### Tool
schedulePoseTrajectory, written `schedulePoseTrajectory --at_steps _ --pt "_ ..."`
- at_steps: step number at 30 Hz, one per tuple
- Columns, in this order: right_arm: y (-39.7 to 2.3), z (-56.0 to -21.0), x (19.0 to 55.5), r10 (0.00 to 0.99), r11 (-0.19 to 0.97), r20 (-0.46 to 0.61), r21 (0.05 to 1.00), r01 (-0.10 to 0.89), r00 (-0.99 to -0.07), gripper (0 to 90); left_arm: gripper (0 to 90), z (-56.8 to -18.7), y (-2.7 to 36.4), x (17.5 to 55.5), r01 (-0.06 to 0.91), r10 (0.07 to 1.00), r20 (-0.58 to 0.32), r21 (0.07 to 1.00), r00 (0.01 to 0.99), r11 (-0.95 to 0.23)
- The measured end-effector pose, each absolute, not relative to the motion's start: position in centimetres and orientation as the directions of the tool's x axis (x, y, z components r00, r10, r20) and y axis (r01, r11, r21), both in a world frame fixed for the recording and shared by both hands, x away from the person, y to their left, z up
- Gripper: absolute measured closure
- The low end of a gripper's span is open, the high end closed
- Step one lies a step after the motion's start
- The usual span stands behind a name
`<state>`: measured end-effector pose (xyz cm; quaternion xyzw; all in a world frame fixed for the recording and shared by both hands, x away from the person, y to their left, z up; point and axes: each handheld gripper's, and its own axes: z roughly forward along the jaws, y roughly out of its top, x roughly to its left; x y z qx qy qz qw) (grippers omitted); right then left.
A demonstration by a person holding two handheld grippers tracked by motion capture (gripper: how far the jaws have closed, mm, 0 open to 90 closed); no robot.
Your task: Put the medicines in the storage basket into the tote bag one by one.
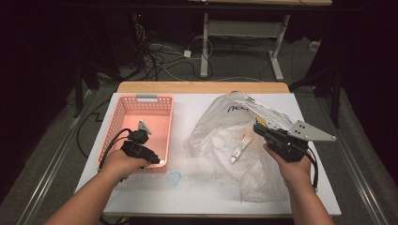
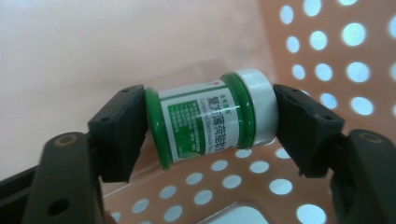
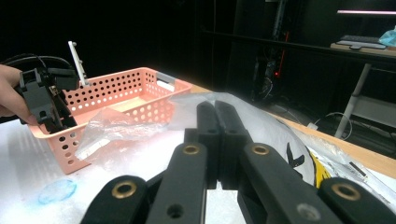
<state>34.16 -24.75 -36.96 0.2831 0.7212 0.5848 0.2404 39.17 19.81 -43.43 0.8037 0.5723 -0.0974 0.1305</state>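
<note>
One basket (image 1: 123,107), pink and perforated, stands at the table's (image 1: 197,194) left side. One jar (image 2: 210,119), green with a white cap, shows inside the basket in the left gripper view. One clear plastic bag (image 1: 220,140) lies toward the table's right side, with one small tube (image 1: 240,147) on it. One blue smear (image 1: 173,178) marks the table near its front edge. Two grippers are counted: the left gripper (image 2: 210,140) and the right gripper (image 3: 215,144).
</note>
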Motion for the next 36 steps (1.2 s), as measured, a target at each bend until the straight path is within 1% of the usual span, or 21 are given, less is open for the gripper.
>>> schedulePoseTrajectory --at_steps 1,5,14,19,27,33,36 --pt "-24.7 -37.0 34.2 0.689 0.157 -0.018 0.980 0.125 -0.725 90.0 32.8 -43.4 19.8 39.1 0.945 0.895 -0.303 0.103 0.328 -0.311" --pt "-24.7 -37.0 34.2 0.687 0.160 -0.020 0.979 0.125 -0.726 90.0 33.6 -43.3 19.8 39.1 0.944 0.895 -0.298 0.115 0.331 -0.310" --pt "-24.7 -37.0 34.1 0.688 0.159 -0.020 0.980 0.124 -0.726 90.0 35.3 -42.9 19.5 38.5 0.930 0.900 -0.248 0.178 0.359 -0.322" --pt "-24.8 -36.9 34.1 0.690 0.159 -0.021 0.980 0.122 -0.724 90.0 35.3 -42.6 19.4 38.0 0.909 0.898 -0.205 0.241 0.390 -0.340" --pt "-24.6 -37.0 34.1 0.687 0.163 -0.023 0.979 0.123 -0.727 90.0 35.3 -42.5 19.7 37.0 0.883 0.893 -0.192 0.331 0.408 -0.333" --pt "-24.6 -37.0 34.1 0.687 0.164 -0.023 0.979 0.124 -0.726 90.0 35.4 -42.3 20.0 36.3 0.850 0.888 -0.191 0.427 0.418 -0.309" --pt "-24.6 -37.0 34.1 0.687 0.163 -0.022 0.979 0.124 -0.726 90.0 35.3 -42.0 19.9 35.8 0.824 0.885 -0.170 0.472 0.433 -0.312"
